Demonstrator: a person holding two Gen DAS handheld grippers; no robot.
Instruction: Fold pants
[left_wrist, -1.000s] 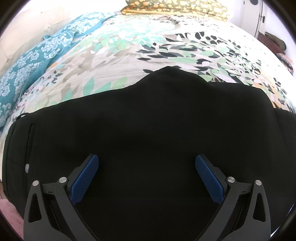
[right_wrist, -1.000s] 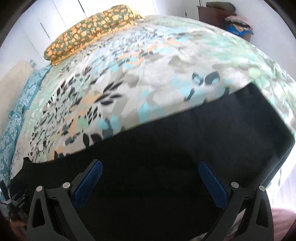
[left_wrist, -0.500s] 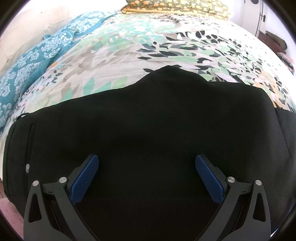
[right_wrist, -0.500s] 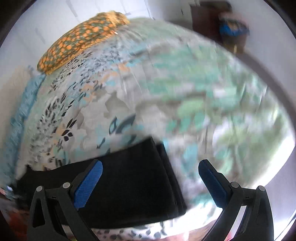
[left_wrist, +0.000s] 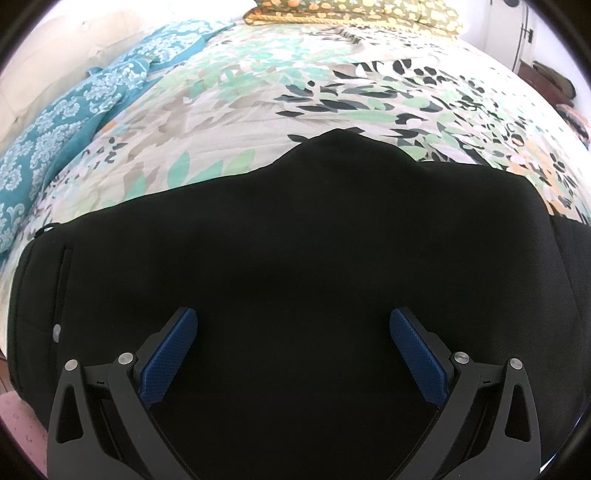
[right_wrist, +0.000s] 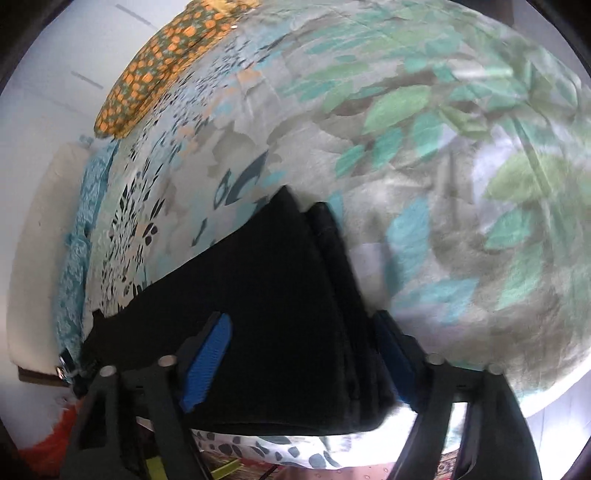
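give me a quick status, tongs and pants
Left tongs open over the black pants, gripping nothing. Right tongs closing around the pants' leg end, not yet clamped. Floral bedspread underneath, nothing in the way.

A leaf-print bedspread (left_wrist: 258, 122) covers the bed. A teal blanket (left_wrist: 74, 122) lies at its ten o'clock edge, an orange-dotted pillow (left_wrist: 354, 11) at twelve o'clock.

left gripper (left_wrist: 293, 349): matte black angular plastic arms, triangular cut-outs, round silver screws, textured blue rubber finger pads (left_wrist: 168, 360). right gripper (right_wrist: 301, 365): was identical in build.
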